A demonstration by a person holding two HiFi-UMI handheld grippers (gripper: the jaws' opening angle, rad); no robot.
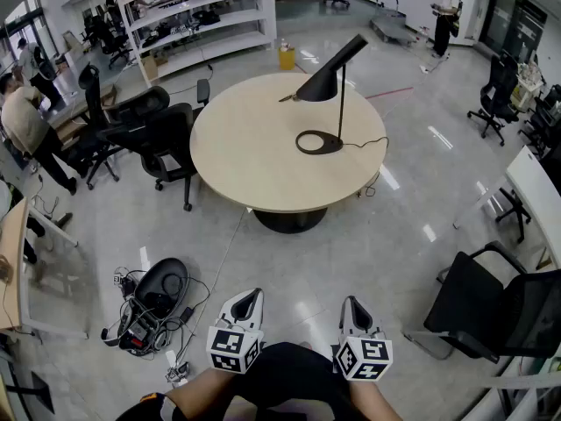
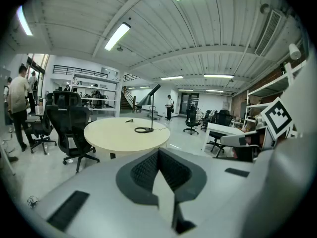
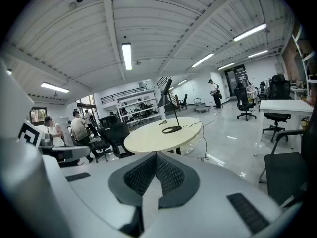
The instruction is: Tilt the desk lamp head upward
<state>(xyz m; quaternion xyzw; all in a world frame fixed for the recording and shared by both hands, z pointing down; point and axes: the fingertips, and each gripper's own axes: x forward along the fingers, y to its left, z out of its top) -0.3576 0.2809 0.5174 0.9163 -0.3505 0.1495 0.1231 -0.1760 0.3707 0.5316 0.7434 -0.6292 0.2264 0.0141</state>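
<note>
A black desk lamp stands on the round beige table (image 1: pixel 245 156), far ahead of me. Its cone head (image 1: pixel 329 73) slopes down to the left on a thin stem above a ring base (image 1: pixel 319 142). The lamp's cord runs off the table's right edge. My left gripper (image 1: pixel 246 302) and right gripper (image 1: pixel 352 307) hang side by side low over the floor, well short of the table, both shut on nothing. The left gripper view shows the lamp (image 2: pixel 149 94) small beyond my left gripper (image 2: pixel 158 155). The right gripper view shows the lamp (image 3: pixel 167 94) beyond my right gripper (image 3: pixel 156 157).
Black office chairs (image 1: pixel 162 134) crowd the table's left side, and another chair (image 1: pixel 500 310) stands at my right. A tangle of cables and gear (image 1: pixel 149 310) lies on the floor to my left. A white desk (image 1: pixel 539 191) is at the right, a yellow bin (image 1: pixel 287 57) behind the table.
</note>
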